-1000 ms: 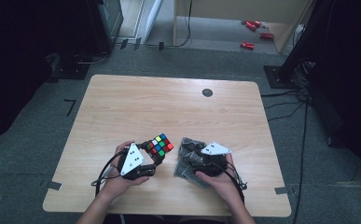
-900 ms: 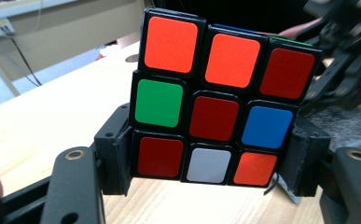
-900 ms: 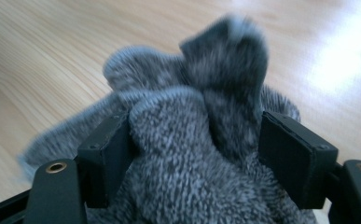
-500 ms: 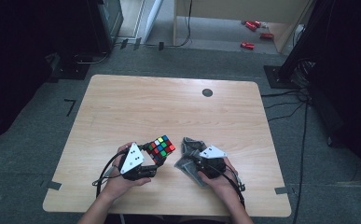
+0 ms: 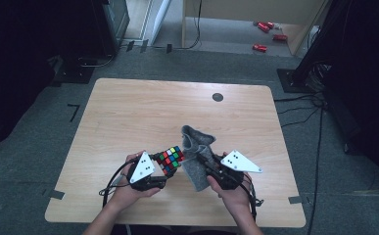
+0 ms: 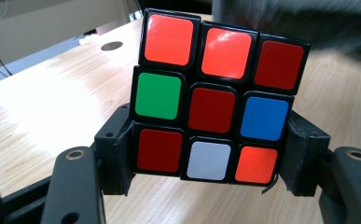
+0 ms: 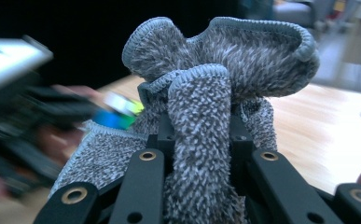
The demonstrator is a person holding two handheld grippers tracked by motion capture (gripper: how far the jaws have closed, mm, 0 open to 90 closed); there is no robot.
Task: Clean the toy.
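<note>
A scrambled puzzle cube (image 5: 170, 159) (image 6: 218, 98) is held just above the front of the wooden table (image 5: 143, 112), with my left gripper (image 5: 163, 172) (image 6: 211, 161) shut on its lower layer. Red, orange, green, blue and white stickers face the left gripper view. A grey fuzzy cloth (image 5: 195, 155) (image 7: 201, 116) is bunched up and lifted off the table, pinched in my right gripper (image 5: 207, 165) (image 7: 199, 140), whose jaws have just been closing on it. The cloth hangs right beside the cube, its folds rising above the jaws.
A round dark grommet (image 5: 218, 97) sits near the table's far edge. Beyond the table lie grey carpet, cables (image 5: 304, 100), dark equipment stands and red items (image 5: 259, 47) by a wooden cabinet. Tape marks (image 5: 57, 194) flank the front corners.
The right gripper has closed on the grey cloth and lifted it off the table, up beside the cube. The left gripper and cube have stayed where they were.
</note>
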